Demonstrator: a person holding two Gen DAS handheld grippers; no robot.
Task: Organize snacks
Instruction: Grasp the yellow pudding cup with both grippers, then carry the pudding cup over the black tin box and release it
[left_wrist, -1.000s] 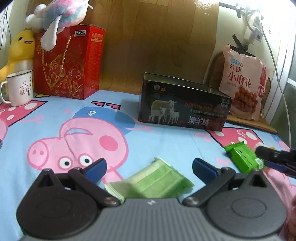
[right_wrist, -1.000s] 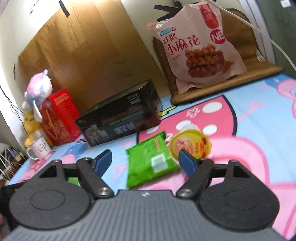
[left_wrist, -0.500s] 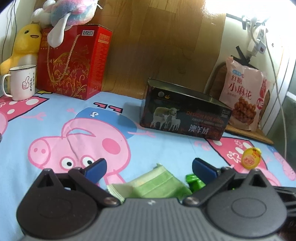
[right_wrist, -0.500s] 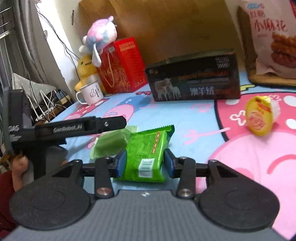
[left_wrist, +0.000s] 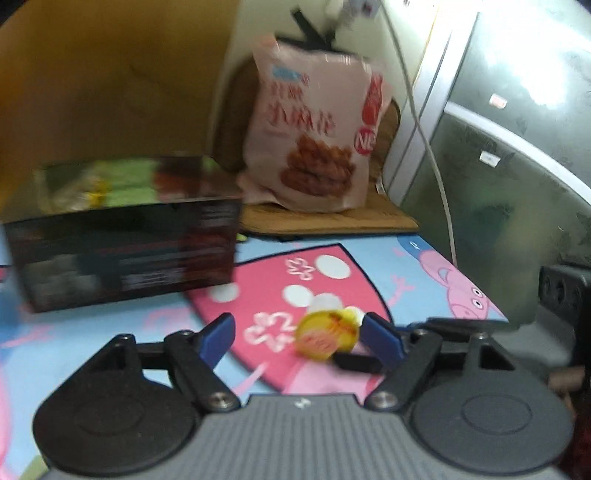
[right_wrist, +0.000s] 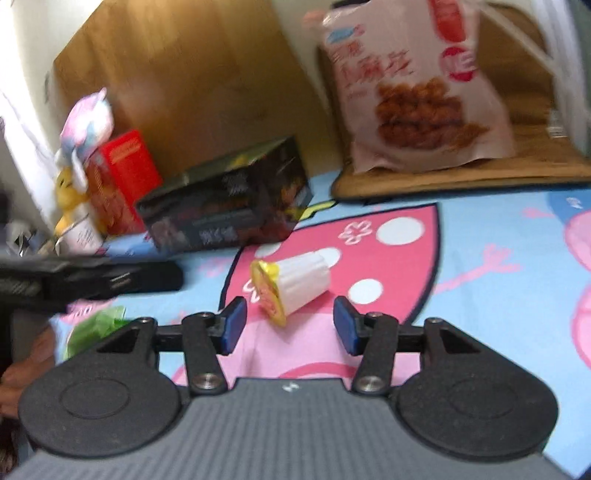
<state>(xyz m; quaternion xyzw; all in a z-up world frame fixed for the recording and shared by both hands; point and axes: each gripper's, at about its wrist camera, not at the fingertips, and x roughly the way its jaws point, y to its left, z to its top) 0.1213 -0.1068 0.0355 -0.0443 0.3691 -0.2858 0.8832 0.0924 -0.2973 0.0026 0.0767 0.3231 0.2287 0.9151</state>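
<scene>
Your right gripper (right_wrist: 290, 326) is lined up on the jelly cup (right_wrist: 291, 286), which lies on its side just ahead of and between its jaws; they stand apart and are opening, touching nothing. Your left gripper (left_wrist: 297, 334) has its jaws apart and closing, empty, the cup just ahead beside its right one. This looks like the cup's pick-up: next, push the right jaws forward around the white body, then carry it to the dark tin (right_wrist: 225, 210). Behind, the pink snack bag (right_wrist: 413, 88) shows blurred Chinese characters; nothing reads clearly.
</scene>
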